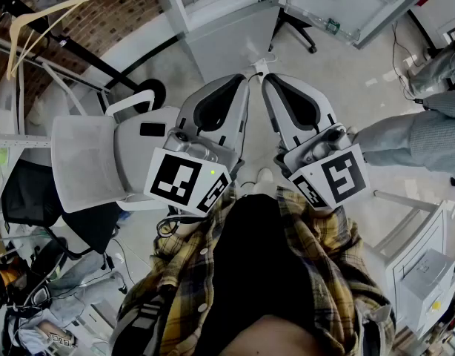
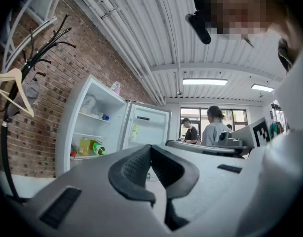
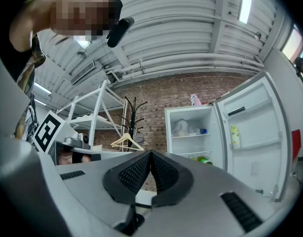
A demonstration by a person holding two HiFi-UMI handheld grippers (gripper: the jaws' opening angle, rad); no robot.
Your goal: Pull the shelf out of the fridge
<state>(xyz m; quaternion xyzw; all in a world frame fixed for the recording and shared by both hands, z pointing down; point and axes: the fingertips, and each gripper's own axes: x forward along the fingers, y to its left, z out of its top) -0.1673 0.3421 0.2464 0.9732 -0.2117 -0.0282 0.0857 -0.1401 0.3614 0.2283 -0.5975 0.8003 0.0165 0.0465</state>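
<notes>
Both tools are held close in front of the person's yellow plaid shirt (image 1: 324, 265), side by side and pointing level toward the open white fridge (image 3: 191, 132). The left hand-held gripper (image 2: 150, 148) has its black ribbed jaws pressed together with nothing between them. The right hand-held gripper (image 3: 150, 155) is likewise closed and empty. The fridge stands well apart from both, against a red brick wall (image 3: 151, 102), with its door (image 3: 250, 127) swung wide. Its white shelves (image 3: 190, 135) sit inside the compartment. The upper one carries a white bag (image 3: 181, 127) and a blue-capped item (image 3: 203, 131), with yellow and green bottles (image 2: 90, 147) lower down. In the head view a white office chair (image 1: 101, 158) stands beside the left hand-held gripper, and a wooden coat hanger (image 1: 35, 28) hangs beyond it.
</notes>
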